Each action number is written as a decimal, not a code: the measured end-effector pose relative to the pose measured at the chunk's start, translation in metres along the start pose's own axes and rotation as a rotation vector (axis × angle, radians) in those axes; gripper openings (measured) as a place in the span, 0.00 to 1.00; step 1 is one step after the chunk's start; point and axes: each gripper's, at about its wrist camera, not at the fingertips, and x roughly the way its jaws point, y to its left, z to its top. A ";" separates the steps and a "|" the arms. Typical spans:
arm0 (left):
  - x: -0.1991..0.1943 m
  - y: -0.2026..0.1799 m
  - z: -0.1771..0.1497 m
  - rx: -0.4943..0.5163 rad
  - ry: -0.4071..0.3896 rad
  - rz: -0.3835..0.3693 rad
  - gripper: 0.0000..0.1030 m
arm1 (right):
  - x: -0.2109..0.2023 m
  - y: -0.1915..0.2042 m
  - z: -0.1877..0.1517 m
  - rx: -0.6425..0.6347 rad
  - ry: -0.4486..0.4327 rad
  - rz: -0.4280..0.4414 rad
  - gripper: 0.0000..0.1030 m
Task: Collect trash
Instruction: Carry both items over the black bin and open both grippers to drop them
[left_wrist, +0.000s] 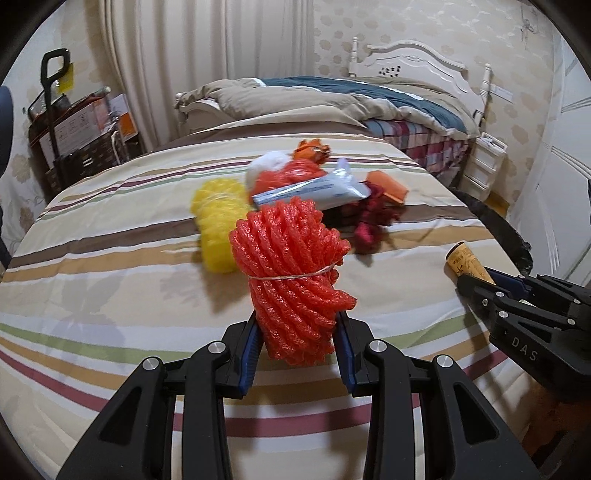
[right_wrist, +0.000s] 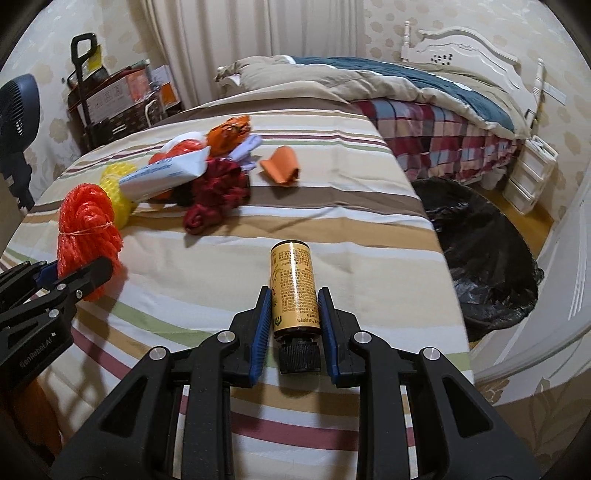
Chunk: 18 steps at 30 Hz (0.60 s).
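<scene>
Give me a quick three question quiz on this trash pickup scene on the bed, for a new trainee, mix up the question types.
1. True or false: the right gripper holds a yellow bottle.
2. The left gripper grips which item? A) red foam net bundle B) yellow foam net C) orange packet
3. Fill in: the black trash bag sits beside the striped ____.

Key: 1 true; 2 A; 3 bed.
</scene>
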 end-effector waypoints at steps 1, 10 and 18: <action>0.001 -0.003 0.001 0.001 0.001 -0.005 0.35 | -0.001 -0.005 0.000 0.009 -0.003 -0.004 0.24; 0.005 -0.030 0.018 0.018 -0.021 -0.046 0.34 | -0.013 -0.041 0.005 0.078 -0.047 -0.042 0.24; 0.011 -0.078 0.049 0.102 -0.066 -0.109 0.34 | -0.022 -0.089 0.018 0.162 -0.109 -0.122 0.24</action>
